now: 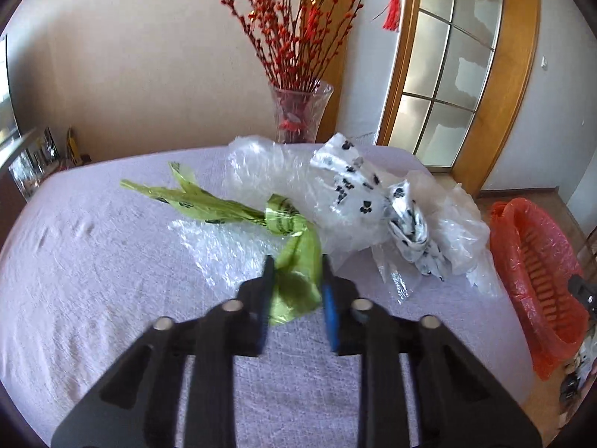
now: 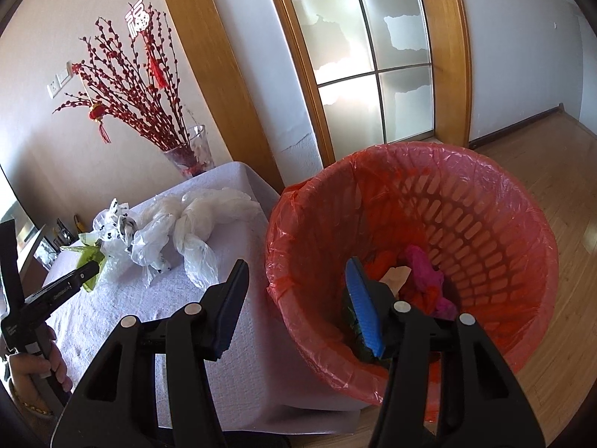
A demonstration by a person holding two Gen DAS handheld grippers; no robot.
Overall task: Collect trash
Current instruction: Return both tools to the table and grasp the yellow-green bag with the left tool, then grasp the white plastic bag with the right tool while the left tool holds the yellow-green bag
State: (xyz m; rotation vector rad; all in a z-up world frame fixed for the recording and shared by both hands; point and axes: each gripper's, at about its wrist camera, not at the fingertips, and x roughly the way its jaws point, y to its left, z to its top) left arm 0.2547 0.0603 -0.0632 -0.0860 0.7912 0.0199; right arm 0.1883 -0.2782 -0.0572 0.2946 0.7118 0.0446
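Observation:
A green plastic bag [image 1: 294,261] lies on the lilac-covered table [image 1: 93,261], its near end between the fingers of my left gripper [image 1: 296,261], whose jaws stand partly apart around it. Behind it lie clear bubble wrap [image 1: 261,171], a white bag with black paw prints [image 1: 354,194] and clear bags [image 1: 447,231]. My right gripper [image 2: 298,272] is open and empty, above the near rim of the red bin [image 2: 503,231] with a pink liner. Crumpled pink and red trash [image 2: 425,276] lies in the bin. The left gripper [image 2: 87,272] also shows in the right wrist view.
A glass vase [image 1: 300,115] with red branches stands behind the table's far edge. A wooden-framed glass door [image 2: 373,63] is behind the bin. The bin stands on wood floor [image 2: 567,186] right of the table. Picture frames [image 1: 37,156] stand at far left.

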